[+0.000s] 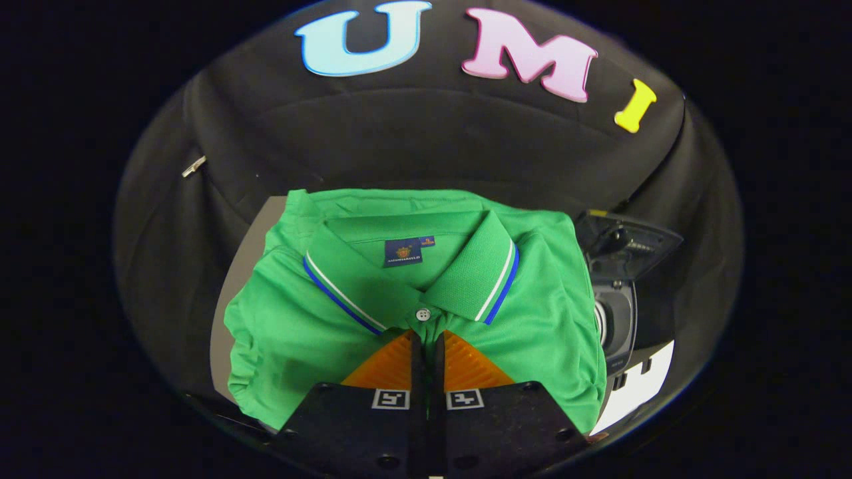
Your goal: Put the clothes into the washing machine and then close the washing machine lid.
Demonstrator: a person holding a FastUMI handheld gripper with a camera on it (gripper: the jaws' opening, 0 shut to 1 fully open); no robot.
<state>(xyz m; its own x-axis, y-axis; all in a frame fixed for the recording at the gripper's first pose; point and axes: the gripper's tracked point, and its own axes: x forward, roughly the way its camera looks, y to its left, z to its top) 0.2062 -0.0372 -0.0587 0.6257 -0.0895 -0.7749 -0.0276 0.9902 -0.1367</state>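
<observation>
- In the gripper view, a green polo shirt (pixel 426 293) is seen folded, with its collar spread open toward the far side and a small dark label inside the neck.
- The collar is edged with a white and a blue stripe on each wing, and a pale button (pixel 423 314) is seen on the placket just below the point where the wings meet.
- The claw (pixel 426 346) is seen drawn almost fully together, with only a narrow gap left between its two fingers (pixel 389 366).
- A thin fold of the shirt's placket is pinched in that gap, just below the button, so the claw is closed on the shirt.
- The shirt is seen hanging or lying in front of a pale worktop (pixel 229 313), of which a strip is visible along the shirt's left side; whether the cloth is lifted clear of it cannot be told.
- The washing machine (pixel 619 313), a dark appliance, is seen just beside the shirt's right edge, partly hidden by the cloth.
- Its lid (pixel 632 243) is raised, and a round opening is visible below it.
- A white patch of the worktop is seen below the machine.
</observation>
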